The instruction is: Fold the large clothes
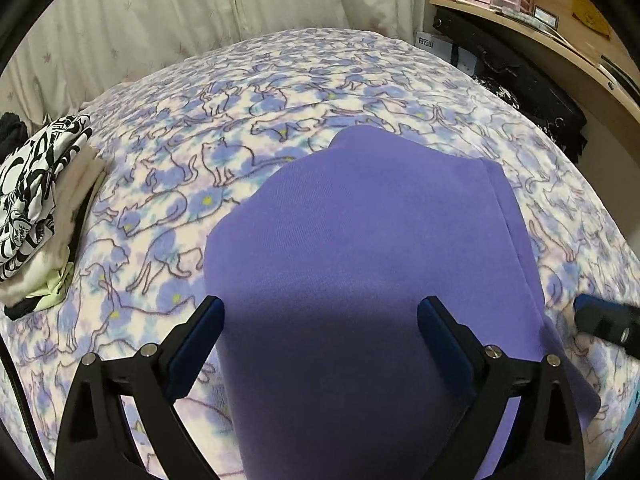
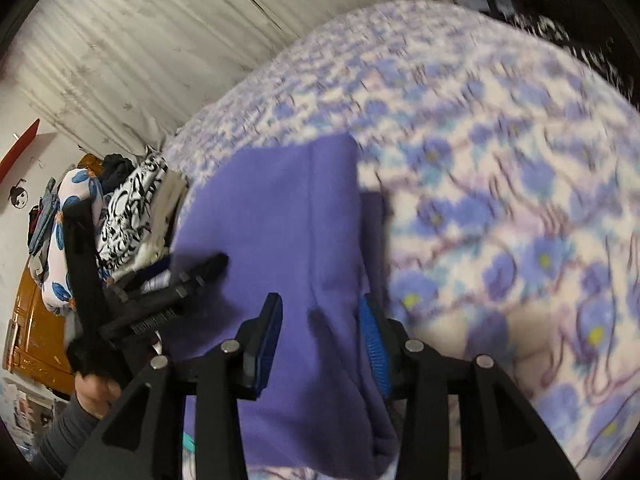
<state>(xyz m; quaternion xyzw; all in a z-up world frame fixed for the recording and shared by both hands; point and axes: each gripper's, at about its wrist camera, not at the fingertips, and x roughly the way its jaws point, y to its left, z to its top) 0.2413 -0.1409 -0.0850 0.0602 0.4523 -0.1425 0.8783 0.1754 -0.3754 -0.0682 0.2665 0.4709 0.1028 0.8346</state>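
A folded purple garment (image 1: 360, 232) lies flat on a cat-print blanket (image 1: 248, 92). The left gripper (image 1: 320, 320) hovers over it, fingers spread wide. The right gripper (image 2: 320, 316), half open, straddles its edge without pinching; that loose layer could slip and unfold.

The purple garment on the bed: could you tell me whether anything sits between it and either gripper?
Nothing visible does. The purple garment lies directly under the open left gripper, and the right gripper straddles its folded right edge with jaws apart. The clothes pile sits off to the left.
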